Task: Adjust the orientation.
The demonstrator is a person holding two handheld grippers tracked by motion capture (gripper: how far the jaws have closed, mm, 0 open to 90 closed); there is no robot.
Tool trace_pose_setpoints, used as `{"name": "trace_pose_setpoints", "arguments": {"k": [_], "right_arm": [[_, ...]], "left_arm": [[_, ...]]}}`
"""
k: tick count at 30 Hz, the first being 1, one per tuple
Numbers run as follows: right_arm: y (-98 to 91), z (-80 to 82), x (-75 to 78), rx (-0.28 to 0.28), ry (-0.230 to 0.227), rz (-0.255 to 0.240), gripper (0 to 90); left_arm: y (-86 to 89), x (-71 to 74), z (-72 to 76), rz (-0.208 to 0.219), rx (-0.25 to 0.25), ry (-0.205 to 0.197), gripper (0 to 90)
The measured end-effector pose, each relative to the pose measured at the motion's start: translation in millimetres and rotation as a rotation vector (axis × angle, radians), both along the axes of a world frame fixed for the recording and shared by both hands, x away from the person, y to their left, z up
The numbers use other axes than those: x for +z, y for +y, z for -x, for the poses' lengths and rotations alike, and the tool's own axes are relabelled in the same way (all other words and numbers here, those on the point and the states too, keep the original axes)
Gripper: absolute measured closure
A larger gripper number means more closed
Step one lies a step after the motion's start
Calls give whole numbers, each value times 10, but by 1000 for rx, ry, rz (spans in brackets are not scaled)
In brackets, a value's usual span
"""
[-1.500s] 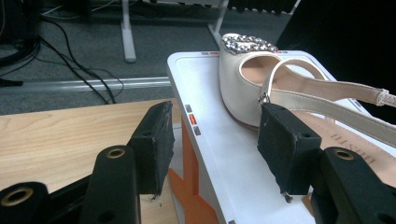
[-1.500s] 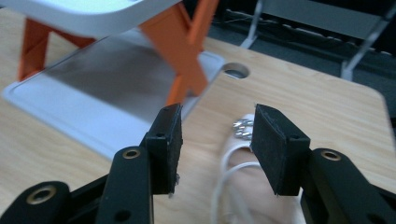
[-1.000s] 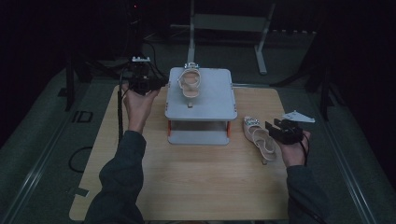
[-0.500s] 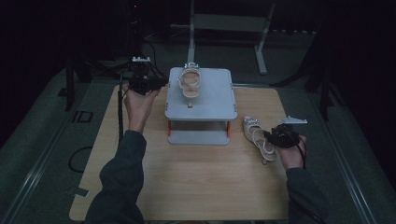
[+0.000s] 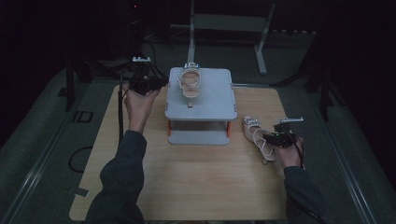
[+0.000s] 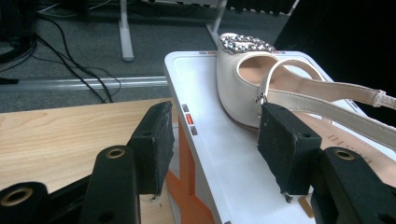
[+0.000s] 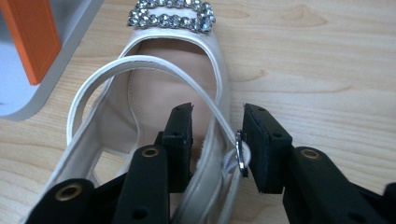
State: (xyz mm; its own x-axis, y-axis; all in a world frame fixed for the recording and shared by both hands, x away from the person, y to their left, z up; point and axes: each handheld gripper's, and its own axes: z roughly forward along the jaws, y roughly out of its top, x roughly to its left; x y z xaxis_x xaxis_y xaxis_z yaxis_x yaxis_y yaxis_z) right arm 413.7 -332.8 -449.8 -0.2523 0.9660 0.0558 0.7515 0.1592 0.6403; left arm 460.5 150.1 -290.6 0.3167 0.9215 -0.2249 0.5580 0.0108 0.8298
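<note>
The right gripper (image 7: 215, 144) has just been closing; its fingers (image 7: 180, 140) straddle the side wall and strap of the shoe (image 5: 257, 135) on the tabletop (image 5: 196, 186), right of the stand (image 5: 201, 100), not yet pinching. A grip on the thin strap alone could slip. The right gripper view reveals the buckle; the high view shows the left gripper (image 5: 156, 84), fingers spread, beside the second shoe (image 5: 189, 81).

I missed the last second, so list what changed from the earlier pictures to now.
The right tool came down over the shoe on the table, and its jaws have just been closing, now straddling the shoe's side edge and buckle strap with a gap left. The left tool, the shoe on the stand and the grey stand stayed put.
</note>
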Motion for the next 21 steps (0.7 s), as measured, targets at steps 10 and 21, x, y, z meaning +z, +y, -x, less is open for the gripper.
{"name": "trace_pose_setpoints", "arguments": {"k": [10, 21], "right_arm": [[-70, -91, 3, -140, 123, -157, 782], [-91, -137, 34, -234, 202, -226, 824]], "left_arm": [[12, -6, 6, 4, 3, 1, 459], [-33, -18, -1, 3, -5, -2, 460]]}}
